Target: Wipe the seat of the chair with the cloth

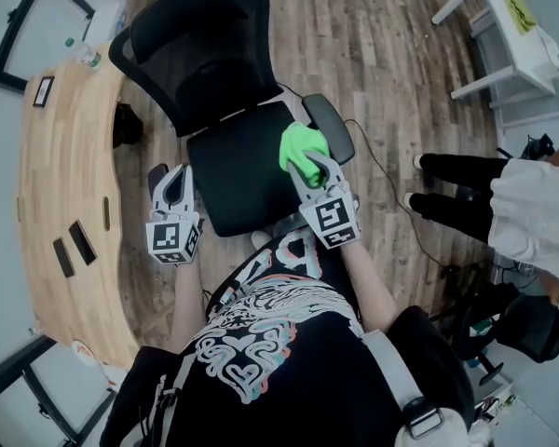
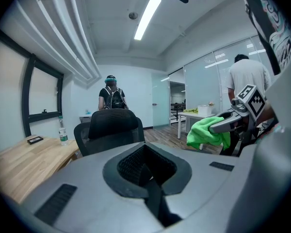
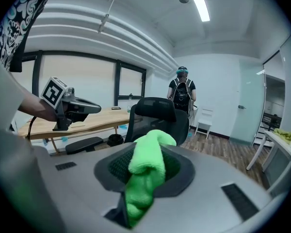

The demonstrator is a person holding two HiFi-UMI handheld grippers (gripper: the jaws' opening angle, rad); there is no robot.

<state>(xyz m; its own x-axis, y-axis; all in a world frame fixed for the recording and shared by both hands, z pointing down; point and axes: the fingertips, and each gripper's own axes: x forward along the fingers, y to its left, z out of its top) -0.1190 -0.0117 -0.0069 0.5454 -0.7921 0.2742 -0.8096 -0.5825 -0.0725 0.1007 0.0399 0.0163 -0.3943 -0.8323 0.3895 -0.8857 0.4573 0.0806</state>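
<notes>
wooden desk | water bottle | white table | bystander's legs | plank floor

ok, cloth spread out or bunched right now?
Bunched. The green cloth is a wad clamped in the right gripper, a lump over the right side of the chair seat in the head view, not laid flat.

The right gripper is pinching a green cloth over the right rear corner of the seat of the black chair, just beside the right armrest. The left gripper is hovering just off the seat's left edge. A wooden desk is curving along the left.
</notes>
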